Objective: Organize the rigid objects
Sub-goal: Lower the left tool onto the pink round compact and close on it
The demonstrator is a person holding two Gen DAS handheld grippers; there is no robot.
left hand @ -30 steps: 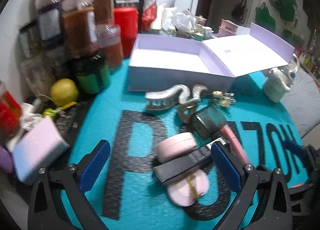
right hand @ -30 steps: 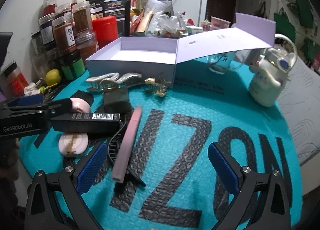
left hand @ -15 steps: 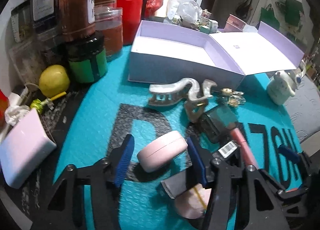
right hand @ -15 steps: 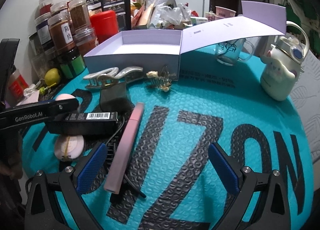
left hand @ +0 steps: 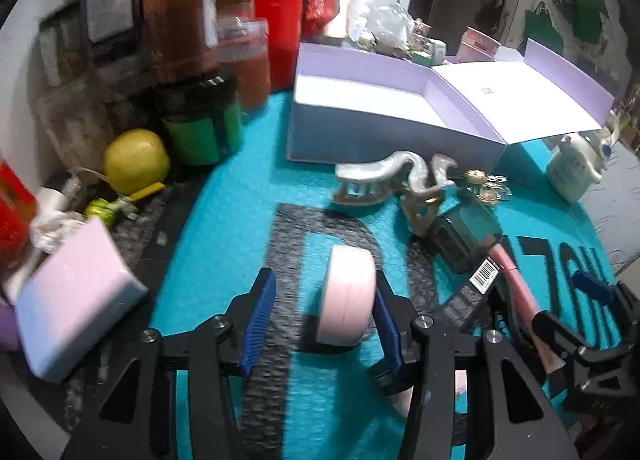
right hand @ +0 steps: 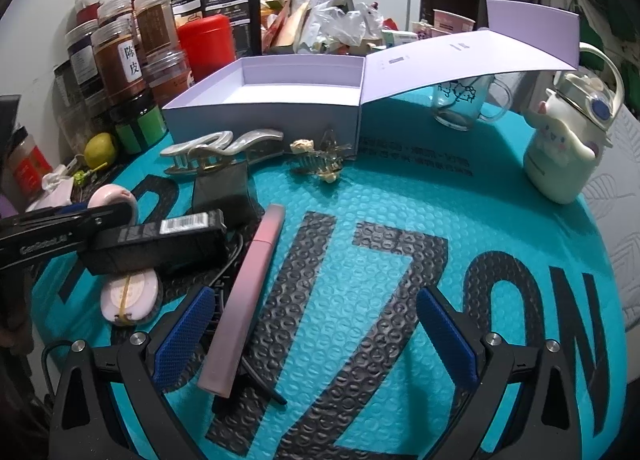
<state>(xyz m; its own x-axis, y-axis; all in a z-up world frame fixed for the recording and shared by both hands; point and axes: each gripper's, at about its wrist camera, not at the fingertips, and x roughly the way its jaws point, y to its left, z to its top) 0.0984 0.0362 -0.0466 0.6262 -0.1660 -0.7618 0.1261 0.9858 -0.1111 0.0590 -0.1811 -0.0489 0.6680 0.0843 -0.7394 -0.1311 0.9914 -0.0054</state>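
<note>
Teal bubble mat (right hand: 360,260) fronts crowded jars (right hand: 116,60); left fingers closing around pink compact (left hand: 348,292), right fingers apart.

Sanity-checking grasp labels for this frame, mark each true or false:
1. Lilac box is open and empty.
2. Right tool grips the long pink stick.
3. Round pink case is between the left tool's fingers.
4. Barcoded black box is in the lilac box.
1. True. The lilac box has its lid flipped back and nothing shows inside.
2. False. The right tool stands open; the long pink stick lies on the teal mat beside one finger.
3. True. The round pink case stands on edge inside the left tool, whose jaws are closing; one pad is still apart from it.
4. False. The barcoded black box lies on the mat, outside the lilac box.
</note>
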